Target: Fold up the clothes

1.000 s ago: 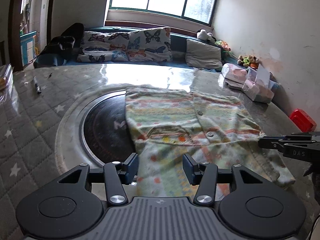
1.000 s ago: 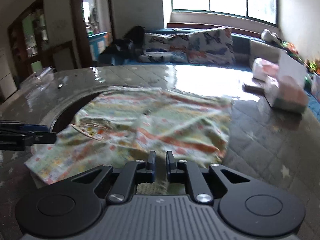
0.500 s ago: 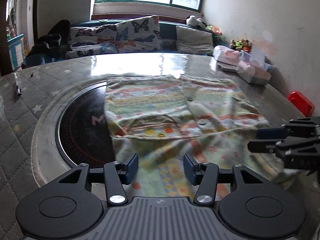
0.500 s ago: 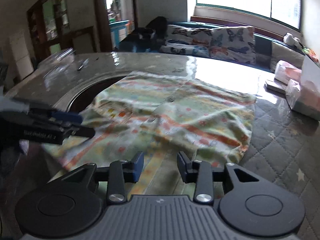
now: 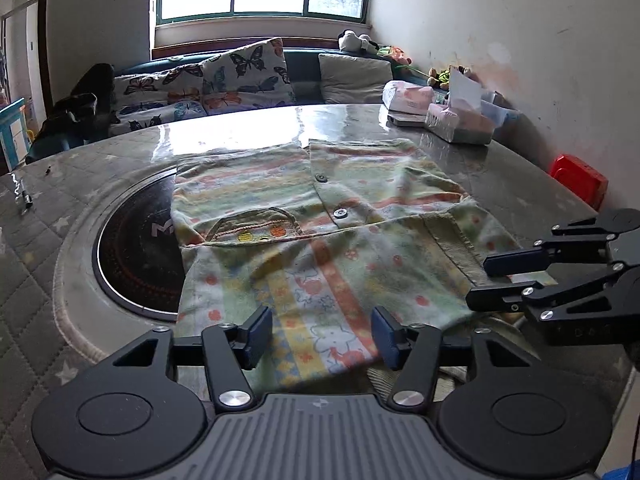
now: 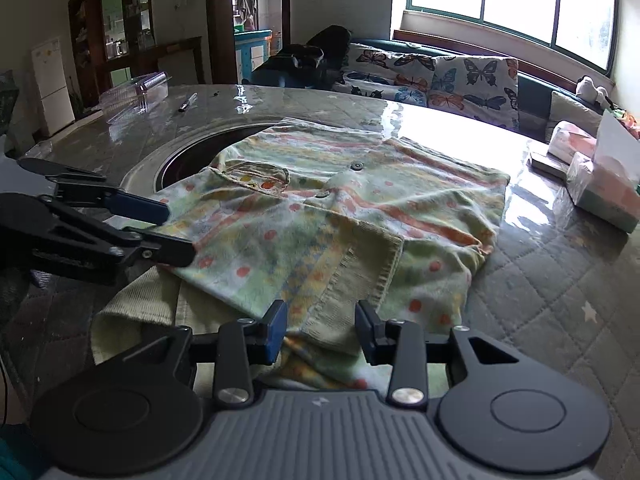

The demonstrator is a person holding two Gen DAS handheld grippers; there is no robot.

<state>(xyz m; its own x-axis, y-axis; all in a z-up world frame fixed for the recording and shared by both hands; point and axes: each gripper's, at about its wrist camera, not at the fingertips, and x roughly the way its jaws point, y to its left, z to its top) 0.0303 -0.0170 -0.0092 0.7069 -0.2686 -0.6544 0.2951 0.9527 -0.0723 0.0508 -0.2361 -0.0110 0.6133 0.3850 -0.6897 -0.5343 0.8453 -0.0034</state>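
Observation:
A small patterned button-up shirt in pale green, orange and yellow lies on the round table, its near part folded over itself; it also shows in the right wrist view. My left gripper is open, its fingers just above the shirt's near edge. My right gripper is open over the ribbed cuff of the folded sleeve. Each gripper shows in the other's view, the right one at the shirt's right side, the left one at its left side, both holding nothing.
A dark round hotplate is sunk in the table under the shirt's left edge. Tissue packs and boxes stand at the far right, a red box by the wall, a pen at the left. A cushioned bench runs behind.
My right gripper has opened and let go of the shirt's sleeve, which now lies folded over the front. Both grippers have drawn back toward the near edge. The left stayed open.

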